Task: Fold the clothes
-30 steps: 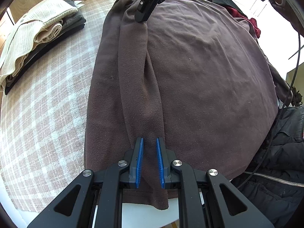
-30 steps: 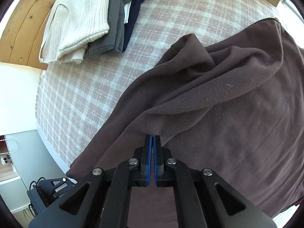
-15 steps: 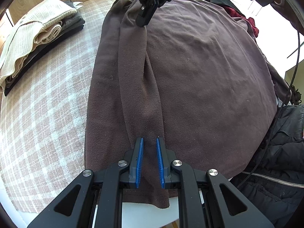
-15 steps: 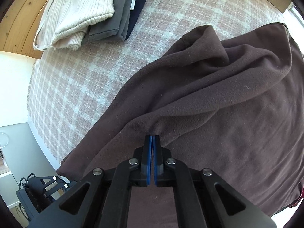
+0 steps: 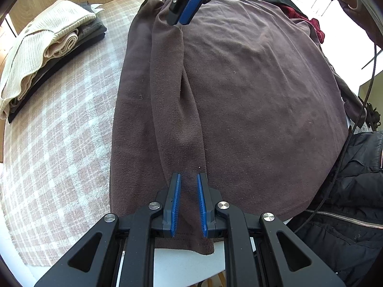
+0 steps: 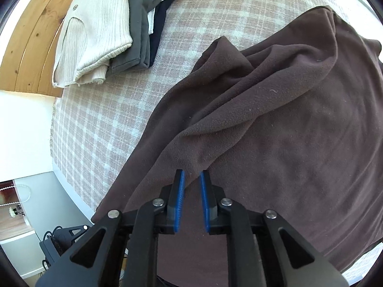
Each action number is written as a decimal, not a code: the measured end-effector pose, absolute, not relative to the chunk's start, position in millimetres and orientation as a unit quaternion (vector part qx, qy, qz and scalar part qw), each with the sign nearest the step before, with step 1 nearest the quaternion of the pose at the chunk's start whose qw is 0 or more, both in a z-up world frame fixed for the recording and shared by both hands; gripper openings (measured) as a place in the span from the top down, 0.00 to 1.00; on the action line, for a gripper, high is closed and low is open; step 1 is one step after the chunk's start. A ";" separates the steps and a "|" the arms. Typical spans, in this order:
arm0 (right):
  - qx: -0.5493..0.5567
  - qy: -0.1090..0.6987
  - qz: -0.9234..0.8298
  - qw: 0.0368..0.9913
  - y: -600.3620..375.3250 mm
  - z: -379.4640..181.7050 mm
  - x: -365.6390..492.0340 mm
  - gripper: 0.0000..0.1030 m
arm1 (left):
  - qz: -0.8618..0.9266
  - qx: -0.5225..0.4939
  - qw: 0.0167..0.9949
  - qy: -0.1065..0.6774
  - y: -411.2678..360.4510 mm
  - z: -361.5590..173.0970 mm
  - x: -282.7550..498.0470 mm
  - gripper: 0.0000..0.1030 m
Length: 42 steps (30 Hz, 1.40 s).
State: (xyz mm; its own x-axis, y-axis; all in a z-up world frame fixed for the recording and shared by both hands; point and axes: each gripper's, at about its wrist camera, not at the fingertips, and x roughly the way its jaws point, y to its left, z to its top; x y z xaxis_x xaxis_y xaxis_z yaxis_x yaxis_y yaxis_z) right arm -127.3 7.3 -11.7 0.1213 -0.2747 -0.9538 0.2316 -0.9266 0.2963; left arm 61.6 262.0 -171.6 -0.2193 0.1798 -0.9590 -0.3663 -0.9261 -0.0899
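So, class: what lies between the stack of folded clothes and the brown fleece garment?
Only bare checked blanket separates the stack of folded clothes from the brown fleece garment; both wrist views show it.

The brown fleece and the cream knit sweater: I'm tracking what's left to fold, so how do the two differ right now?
The brown fleece lies spread wide across the checked cloth; the cream knit sweater is folded compact. The fleece lies alone with one long fold down its length; the sweater tops a stack of folded dark clothes. The fleece is smooth and plain, the sweater ribbed with buttons. Both rest on the same checked cloth.
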 end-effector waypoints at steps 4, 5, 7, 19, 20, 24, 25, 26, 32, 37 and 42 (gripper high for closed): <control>0.735 -0.008 -0.652 0.187 0.1 -24.8 -130.0 0.77 | 0.779 -0.598 0.176 0.076 256.2 -166.7 66.5 0.87; 0.738 -0.004 -0.649 0.182 -1.2 -29.8 -130.8 0.77 | 0.778 -0.599 0.174 0.076 254.0 -166.8 66.8 0.87; 0.742 0.003 -0.647 0.175 -1.2 -39.3 -130.6 0.81 | 0.777 -0.601 0.172 0.075 249.6 -167.3 68.1 0.87; 0.729 -0.014 -0.647 0.223 79.2 -4.6 -86.6 0.96 | 0.776 -0.597 0.195 0.051 222.0 -140.8 88.0 0.87; 0.734 -0.031 -0.641 0.222 85.6 -7.3 -86.2 0.96 | 0.779 -0.592 0.200 0.048 218.1 -133.5 89.4 0.87; 0.736 -0.035 -0.642 0.214 88.7 -24.5 -90.5 0.95 | 0.798 -0.574 0.182 0.040 226.1 -146.4 44.8 0.87; 0.731 -0.023 -0.647 0.216 85.7 -26.1 -89.0 0.95 | 0.799 -0.573 0.179 0.026 243.4 -163.7 23.4 0.87; 0.727 -0.014 -0.651 0.218 84.0 -26.8 -87.1 0.95 | 0.799 -0.575 0.176 0.013 262.3 -182.2 0.4 0.87; 0.722 -0.009 -0.654 0.224 94.4 -29.1 -78.6 0.95 | 0.785 -0.595 0.171 0.004 320.0 -239.0 -81.4 0.82; 0.722 -0.014 -0.655 0.224 108.7 -32.5 -71.4 0.95 | 0.775 -0.603 0.186 0.040 337.0 -241.9 -95.2 0.69; 0.719 -0.014 -0.656 0.228 121.6 -33.5 -63.6 0.95 | 0.755 -0.629 0.174 0.062 339.3 -258.4 -101.7 0.98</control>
State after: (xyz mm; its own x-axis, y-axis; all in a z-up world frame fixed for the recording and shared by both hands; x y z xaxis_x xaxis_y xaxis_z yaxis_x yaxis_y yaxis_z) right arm -63.6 121.6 -33.5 0.1383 -0.3193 -0.9375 0.2796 -0.8955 0.3463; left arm -101.7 339.3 -258.4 -0.1472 0.1840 -0.9718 -0.3405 -0.9319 -0.1249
